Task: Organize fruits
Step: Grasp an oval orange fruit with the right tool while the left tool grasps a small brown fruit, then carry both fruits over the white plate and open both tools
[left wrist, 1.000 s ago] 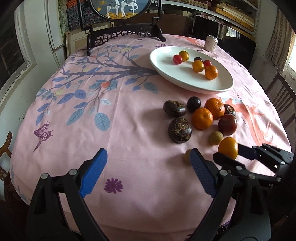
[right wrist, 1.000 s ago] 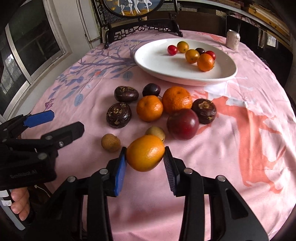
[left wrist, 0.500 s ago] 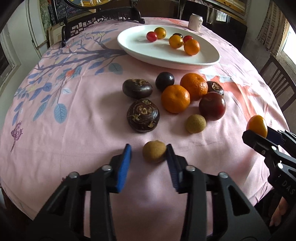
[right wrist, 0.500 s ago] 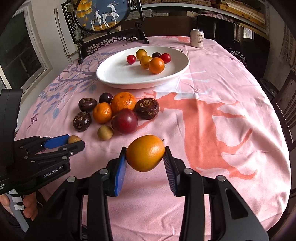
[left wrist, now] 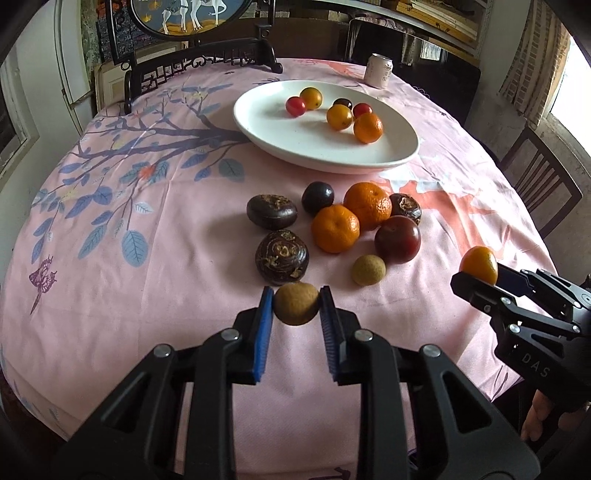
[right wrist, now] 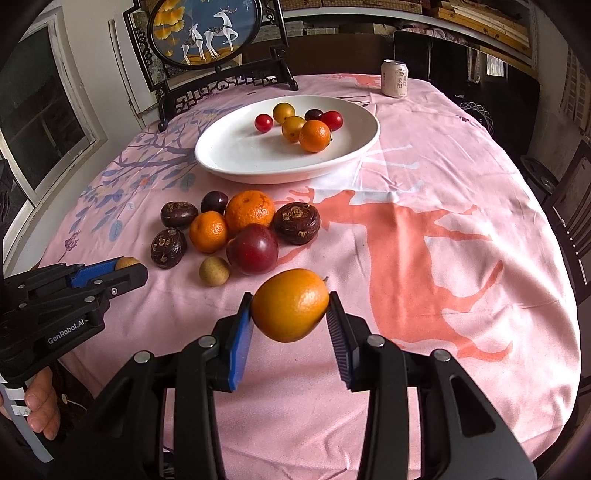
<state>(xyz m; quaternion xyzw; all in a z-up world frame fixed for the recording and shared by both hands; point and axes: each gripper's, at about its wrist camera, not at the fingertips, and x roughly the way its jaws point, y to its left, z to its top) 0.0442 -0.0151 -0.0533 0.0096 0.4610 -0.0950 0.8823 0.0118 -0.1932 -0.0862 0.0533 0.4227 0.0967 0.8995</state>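
My left gripper [left wrist: 296, 304] is shut on a small tan longan [left wrist: 295, 303], held just above the pink cloth. It also shows in the right wrist view [right wrist: 122, 269]. My right gripper [right wrist: 290, 308] is shut on an orange kumquat-like fruit [right wrist: 290, 304], held above the cloth; it also shows in the left wrist view [left wrist: 479, 265]. A white oval plate [left wrist: 295, 144] at the back holds several small red, yellow and orange fruits. A loose pile lies in front of it: two mandarins [left wrist: 335, 229], a red plum [left wrist: 397, 239], dark wrinkled fruits [left wrist: 282, 257] and another longan [left wrist: 368, 270].
A drink can [left wrist: 379, 70] stands behind the plate. A dark carved stand with a round painted screen [right wrist: 207, 29] sits at the table's far edge. Wooden chairs [left wrist: 543, 192] stand to the right. The cloth drops off at the round table's near edge.
My left gripper has moved over to the longan, closed on it and lifted it. My right gripper has drawn back and risen with the orange fruit still in it.
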